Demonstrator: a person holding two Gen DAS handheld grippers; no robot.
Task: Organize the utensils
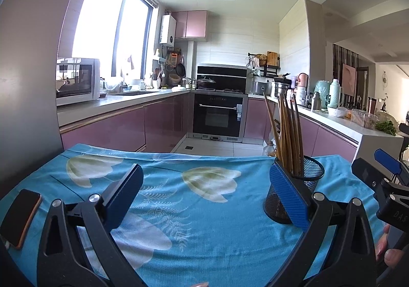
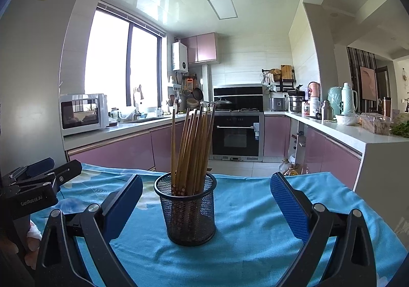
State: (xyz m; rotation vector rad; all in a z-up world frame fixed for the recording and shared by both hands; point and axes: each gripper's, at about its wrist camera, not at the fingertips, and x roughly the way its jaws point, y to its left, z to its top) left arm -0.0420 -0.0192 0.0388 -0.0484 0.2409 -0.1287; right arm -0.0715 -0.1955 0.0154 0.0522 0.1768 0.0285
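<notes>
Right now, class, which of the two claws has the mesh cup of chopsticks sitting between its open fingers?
The right claw: the mesh cup of chopsticks stands centred between its fingers. The left claw frames only bare cloth; the cup sits beyond its right finger.

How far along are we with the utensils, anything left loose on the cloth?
Done, it seems: the chopsticks all stand bunched in the black mesh holder on the blue floral cloth. In hand: nothing; the left hand-held gripper and right hand-held gripper are both open. Left: no loose utensils show on the cloth; only a phone lies at its left edge.
</notes>
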